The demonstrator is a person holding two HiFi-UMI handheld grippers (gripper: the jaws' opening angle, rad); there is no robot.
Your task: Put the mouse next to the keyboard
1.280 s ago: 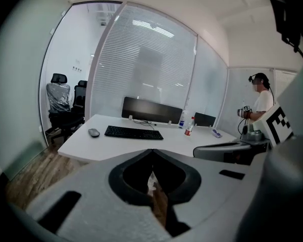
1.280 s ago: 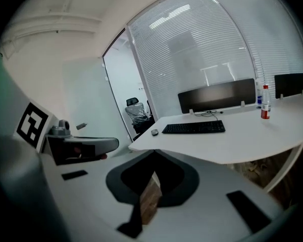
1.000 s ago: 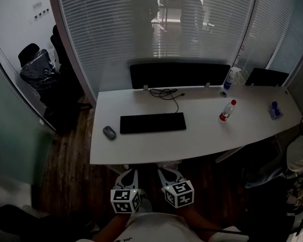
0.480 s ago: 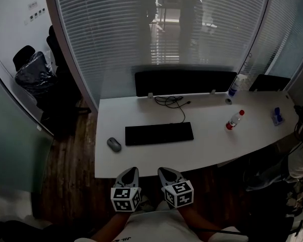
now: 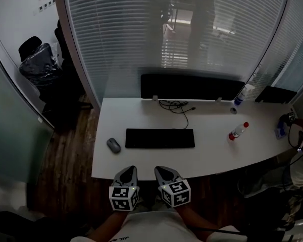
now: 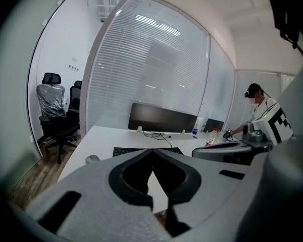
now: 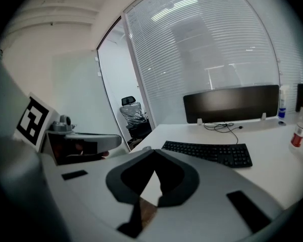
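1. The left gripper (image 5: 129,170) is held low at the near edge of the white table (image 5: 212,155). Its jaws are pressed together, with nothing between them.
2. The right gripper (image 5: 161,170) is just beside it, also at the near edge. Its jaws are pressed together too and hold nothing.
3. Both grippers point across the table toward the far wall, and their marker cubes sit close to the person's body.
4. The grey mouse (image 5: 113,145) lies on the table near its left front corner. It is left of the black keyboard (image 5: 160,138), with a small gap of bare table between the two.
5. The keyboard lies flat, with its long side parallel to the table's near edge, directly ahead of the two grippers.
6. A black cable (image 5: 178,106) lies coiled behind the keyboard, in front of a long black panel (image 5: 192,86) standing at the table's back edge.
7. A clear bottle with a red cap (image 5: 238,131) stands well to the right of the keyboard, and a spray bottle (image 5: 244,94) stands near the right end of the panel.
8. A black office chair (image 5: 38,64) stands on the wooden floor beyond the table's left end, beside the glass wall with blinds (image 5: 126,29).
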